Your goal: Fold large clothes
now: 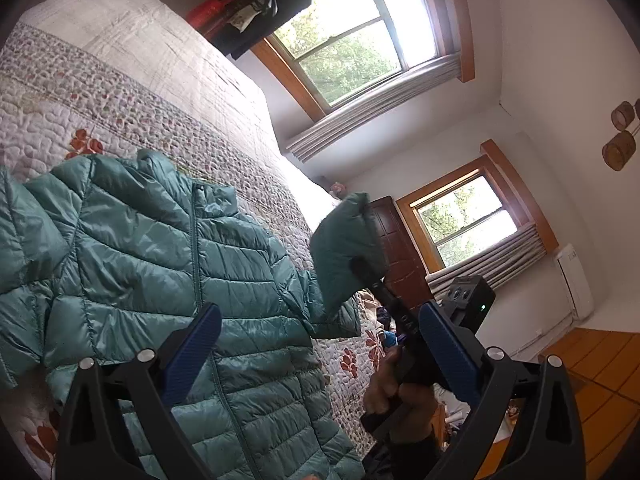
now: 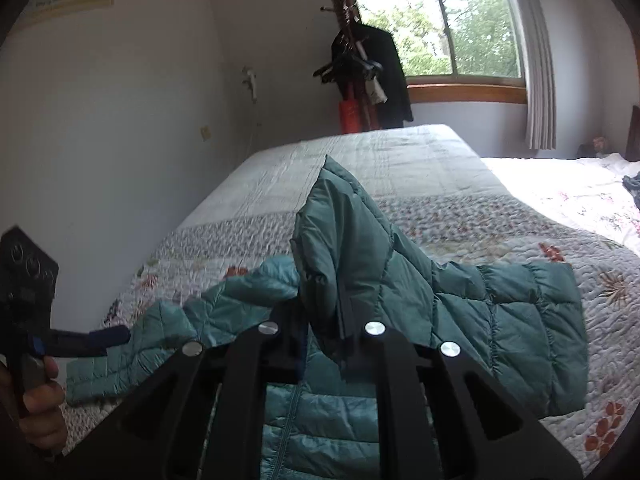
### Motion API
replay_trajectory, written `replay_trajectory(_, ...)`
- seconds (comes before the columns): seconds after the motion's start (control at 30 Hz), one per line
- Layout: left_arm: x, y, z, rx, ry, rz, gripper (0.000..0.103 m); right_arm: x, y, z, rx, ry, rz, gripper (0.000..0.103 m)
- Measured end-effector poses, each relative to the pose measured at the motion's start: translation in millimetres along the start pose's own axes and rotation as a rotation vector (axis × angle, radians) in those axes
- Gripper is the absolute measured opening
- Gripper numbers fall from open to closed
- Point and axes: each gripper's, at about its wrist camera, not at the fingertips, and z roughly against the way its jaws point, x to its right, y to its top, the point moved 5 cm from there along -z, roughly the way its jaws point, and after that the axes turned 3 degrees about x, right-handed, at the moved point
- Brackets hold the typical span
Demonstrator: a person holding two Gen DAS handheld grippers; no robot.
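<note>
Jacket [image 1: 168, 248]: one teal quilted puffer, zipped, lying front up on the bed [image 1: 132, 76], no brand or label readable on it. Its sleeve [image 1: 344, 240] is lifted off the quilt [image 2: 440, 216], pinched between the pressed-together fingers of the right gripper [image 2: 344, 308]. The left gripper [image 1: 320, 344] hangs over the jacket's body, its two blue fingers [image 1: 200, 344] spread wide and holding nothing. Two wood-framed windows [image 1: 352, 40] with grey curtains, white walls, one coat rack [image 2: 360, 64] hung with dark clothes. A framed picture on the wall carries writing, perhaps, too blurred to read.
</note>
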Motion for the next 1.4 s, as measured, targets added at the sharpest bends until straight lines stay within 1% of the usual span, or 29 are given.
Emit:
replay_trajectory(0.13, -28, 3, -15, -0.012, 0.004, 0.054, 0.099, -36, -39, -50, -0.119, 0.028, 0.049, 0.01)
replay_trajectory(0.3, -61, 3, -36, -0.044, 0.008, 0.124, 0.099, -60, -77, -88, -0.219, 0.047, 0.097, 0.01)
replay_trajectory(0.33, -68, 2, -40, -0.053, 0.008, 0.138, 0.099, -61, -83, -93, -0.233, 0.05, 0.105, 0.01)
replay_trajectory(0.37, -74, 0, -45, -0.064, 0.011, 0.154, 0.099, -63, -87, -96, -0.245, 0.054, 0.11, 0.013)
replay_trajectory(0.47, -93, -3, -62, -0.093, 0.022, 0.203, 0.099, -65, -95, -102, -0.26, 0.064, 0.11, 0.013)
replay_trajectory(0.5, -99, -4, -68, -0.109, 0.028, 0.217, 0.099, -65, -97, -103, -0.262, 0.069, 0.106, 0.015)
replay_trajectory(0.57, -113, -6, -84, -0.142, 0.057, 0.247, 0.099, -64, -98, -101, -0.26, 0.073, 0.105, 0.018)
replay_trajectory(0.63, -121, -8, -101, -0.175, 0.068, 0.28, 0.099, -64, -99, -97, -0.266, 0.091, 0.097, 0.026)
replay_trajectory(0.7, -119, -11, -114, -0.206, 0.066, 0.264, 0.099, -64, -99, -92, -0.267, 0.104, 0.087, 0.05)
replay_trajectory(0.73, -117, -11, -120, -0.22, 0.085, 0.247, 0.099, -63, -99, -86, -0.258, 0.1, 0.09, 0.055)
replay_trajectory(0.8, -119, -11, -127, -0.231, 0.12, 0.235, 0.099, -61, -99, -73, -0.245, 0.107, 0.095, 0.057)
replay_trajectory(0.83, -120, -11, -129, -0.237, 0.135, 0.24, 0.097, -59, -100, -63, -0.239, 0.115, 0.088, 0.058)
replay_trajectory(0.87, -121, -11, -129, -0.246, 0.154, 0.24, 0.094, -56, -101, -53, -0.23, 0.123, 0.077, 0.061)
replay_trajectory(0.9, -121, -11, -130, -0.258, 0.176, 0.229, 0.086, -52, -103, -40, -0.218, 0.132, 0.068, 0.065)
replay_trajectory(0.93, -121, -11, -129, -0.268, 0.198, 0.217, 0.077, -48, -106, -24, -0.198, 0.138, 0.059, 0.066)
replay_trajectory(0.97, -121, -11, -127, -0.275, 0.221, 0.202, 0.072, -44, -109, -11, -0.182, 0.139, 0.055, 0.068)
replay_trajectory(1.0, -119, -11, -126, -0.277, 0.233, 0.182, 0.058, -40, -114, 2, -0.169, 0.141, 0.048, 0.07)
replay_trajectory(1.03, -117, -10, -124, -0.279, 0.249, 0.158, 0.041, -36, -119, 16, -0.16, 0.147, 0.035, 0.072)
replay_trajectory(1.07, -115, -9, -121, -0.277, 0.265, 0.138, 0.033, -32, -125, 27, -0.154, 0.151, 0.024, 0.072)
replay_trajectory(1.1, -114, -8, -119, -0.275, 0.276, 0.126, 0.019, -29, -132, 37, -0.153, 0.153, 0.014, 0.072)
replay_trajectory(1.13, -112, -6, -116, -0.272, 0.285, 0.114, 0.012, -24, -138, 46, -0.154, 0.157, 0.001, 0.072)
replay_trajectory(1.27, -101, 8, -99, -0.245, 0.278, 0.071, 0.008, -10, -156, 69, -0.168, 0.15, -0.027, 0.072)
replay_trajectory(1.4, -82, 26, -69, -0.196, 0.278, 0.023, 0.007, 11, -154, 76, -0.166, 0.135, -0.065, 0.072)
